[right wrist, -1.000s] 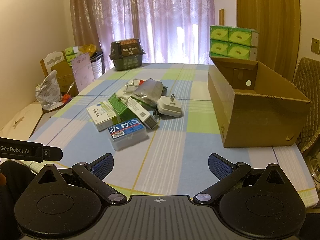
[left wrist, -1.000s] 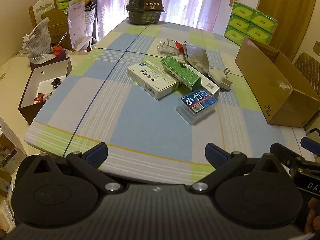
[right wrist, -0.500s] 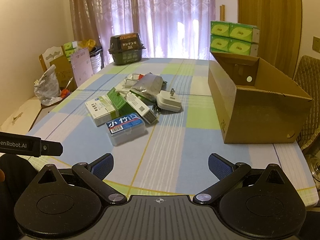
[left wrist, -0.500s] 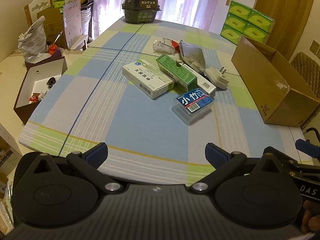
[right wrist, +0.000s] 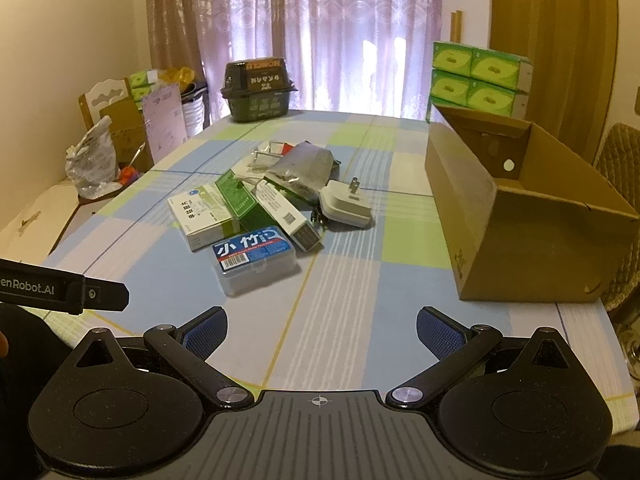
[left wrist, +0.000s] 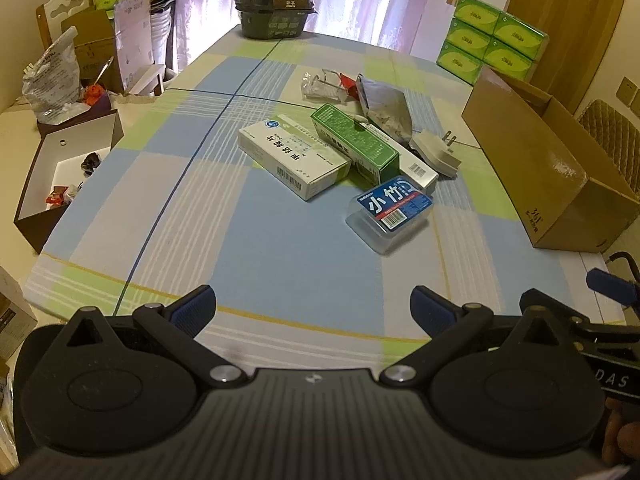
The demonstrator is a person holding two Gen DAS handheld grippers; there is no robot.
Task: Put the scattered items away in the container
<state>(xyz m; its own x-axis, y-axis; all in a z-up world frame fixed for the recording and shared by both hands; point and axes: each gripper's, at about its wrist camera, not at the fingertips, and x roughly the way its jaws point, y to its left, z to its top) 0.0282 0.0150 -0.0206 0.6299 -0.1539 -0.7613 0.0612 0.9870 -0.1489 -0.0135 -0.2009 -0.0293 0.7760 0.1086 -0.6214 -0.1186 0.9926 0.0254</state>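
A checked tablecloth (left wrist: pixel 280 248) in blue, green and white served as the landmark. At its far end stood a dark lidded container (right wrist: pixel 258 90). Beyond its far right corner, green tissue boxes (right wrist: pixel 478 78) were stacked. Off its left edge sat an open white-lined box (left wrist: pixel 60 176), and beside that a crumpled plastic bag (left wrist: pixel 50 78).
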